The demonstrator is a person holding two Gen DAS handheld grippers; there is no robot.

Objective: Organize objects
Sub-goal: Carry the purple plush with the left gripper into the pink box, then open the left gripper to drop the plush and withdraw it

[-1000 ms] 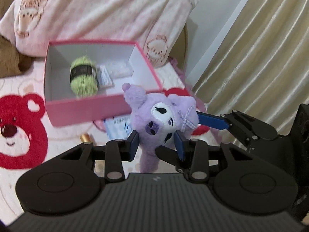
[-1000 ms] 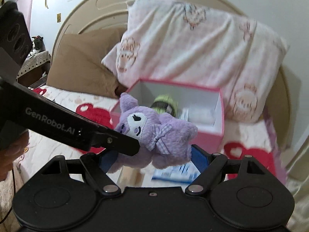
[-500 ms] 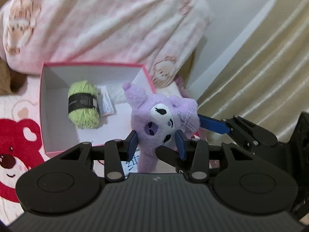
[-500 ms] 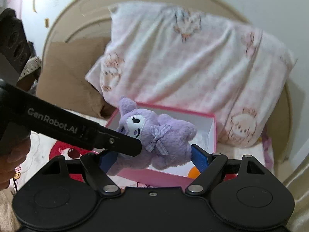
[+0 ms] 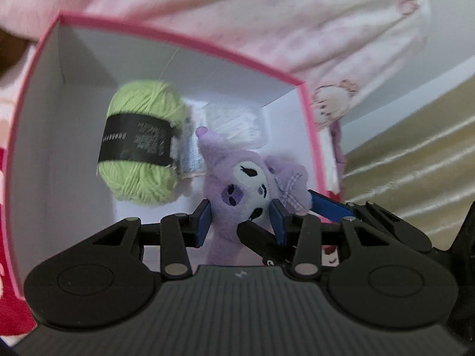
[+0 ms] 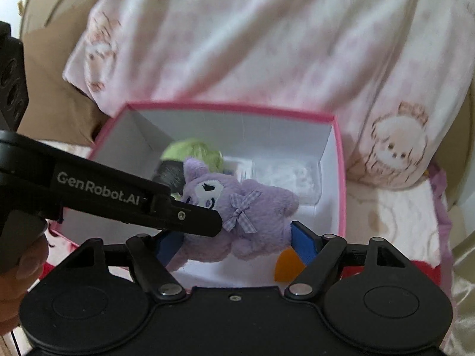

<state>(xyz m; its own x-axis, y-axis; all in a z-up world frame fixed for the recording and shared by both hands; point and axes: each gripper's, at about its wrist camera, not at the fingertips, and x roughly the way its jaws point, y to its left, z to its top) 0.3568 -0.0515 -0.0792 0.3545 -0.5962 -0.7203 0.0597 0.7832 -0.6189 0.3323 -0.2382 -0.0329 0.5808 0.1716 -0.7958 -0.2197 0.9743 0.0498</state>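
Two grippers hold our purple plush toy [image 5: 246, 184] over the pink box [image 6: 338, 178]; left gripper [image 5: 241, 219] squeezes its head; right gripper [image 6: 237, 241], just closing in, hugs its body.

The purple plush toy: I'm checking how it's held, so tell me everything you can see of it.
The purple plush toy is soft and fuzzy, with a white face patch, pointed ears and a checked bow. It hangs above the open pink box, gripped by the left gripper and the right gripper, whose jaws have just been closing.

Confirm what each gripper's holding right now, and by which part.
Both hold the purple plush toy: left gripper clamps its head, right gripper, jaws just closing, pinches its lower body, above the pink box.
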